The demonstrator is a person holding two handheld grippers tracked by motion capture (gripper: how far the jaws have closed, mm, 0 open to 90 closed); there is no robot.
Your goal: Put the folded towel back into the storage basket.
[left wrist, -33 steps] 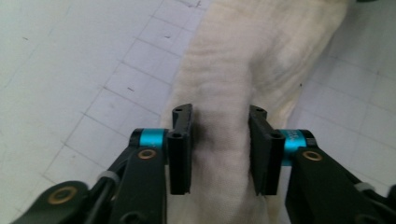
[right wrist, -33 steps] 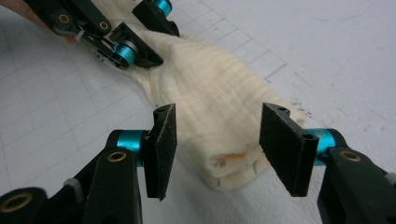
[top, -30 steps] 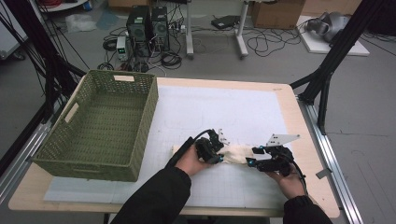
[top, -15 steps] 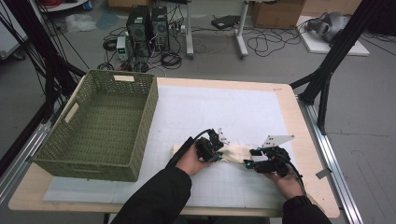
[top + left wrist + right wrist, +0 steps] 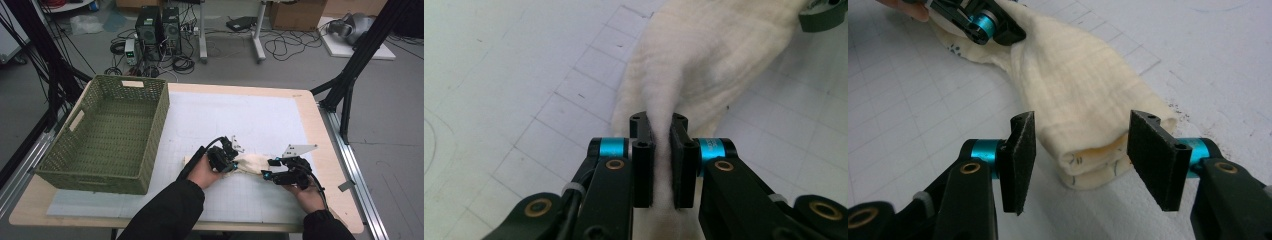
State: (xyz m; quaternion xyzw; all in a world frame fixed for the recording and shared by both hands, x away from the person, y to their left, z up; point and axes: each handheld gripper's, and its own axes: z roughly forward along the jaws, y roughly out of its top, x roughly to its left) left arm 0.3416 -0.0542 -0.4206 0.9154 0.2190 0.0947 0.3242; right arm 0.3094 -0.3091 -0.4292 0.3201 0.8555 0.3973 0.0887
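A cream cloth, folded into a long strip, lies on the white gridded mat near the table's front. My left gripper is at the strip's left end. Its jaws have just been closing, and in the left gripper view they pinch a bunched ridge of the cloth. My right gripper is at the strip's right end. In the right gripper view it stands open around the folded end of the cloth, with a gap at each pad. The left gripper shows farther off at the other end.
A green woven basket stands on the table's left side, close to my left forearm. A black frame leg rises beyond the right edge. Computers and cables lie on the floor behind the table.
Both hands stay where they were at the two ends of the cloth. The high view shows no clear difference.
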